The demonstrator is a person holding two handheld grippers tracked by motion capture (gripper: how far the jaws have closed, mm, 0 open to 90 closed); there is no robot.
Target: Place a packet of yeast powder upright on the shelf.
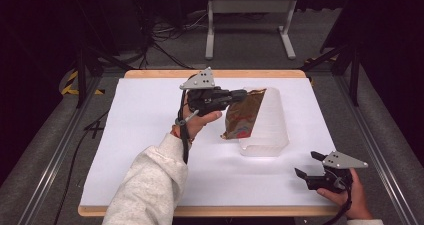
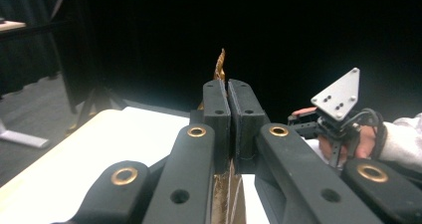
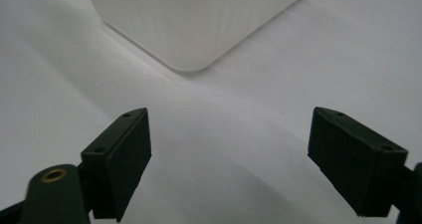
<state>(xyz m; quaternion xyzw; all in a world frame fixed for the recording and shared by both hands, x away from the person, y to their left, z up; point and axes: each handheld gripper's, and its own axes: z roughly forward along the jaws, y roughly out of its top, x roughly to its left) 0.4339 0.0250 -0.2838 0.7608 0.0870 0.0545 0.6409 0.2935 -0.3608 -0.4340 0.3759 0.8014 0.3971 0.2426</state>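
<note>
1. Up off the bench [image 1: 150, 135], a brown-and-gold foil pouch [image 1: 243, 114], tilted, lower edge just beside or inside the near-left rim of a translucent white ribbed bin [image 1: 272, 120]; cannot tell which from the high view.
2. Pinched at its upper end by the left hand-held gripper [image 1: 239, 95], jaws pressed together on the foil, grey three-cornered plate on top, cable trailing down past the wrist.
3. Seen edge-on in the left gripper view: thin gold edge of the pouch [image 2: 219, 67] poking up past the two closed pads, more crinkled foil low between the arms of the left hand-held gripper [image 2: 229, 109].
4. Also caught in that view, farther off: the right hand-held gripper [image 2: 318, 127] with its grey plate, held by a hand in a pale sleeve.
5. From above, the right hand-held gripper [image 1: 307, 166] low at the near-right corner of the bench, well apart from the pouch, jaws spread wide, nothing between them.
6. Confirmed in the right gripper view: both black pads far apart over the white bench surface [image 3: 234, 149], the rounded corner of the ribbed bin [image 3: 199, 30] ahead and untouched.
7. Beyond the bench in the high view: dark floor, cables, a grey metal stand [image 1: 250, 20].
</note>
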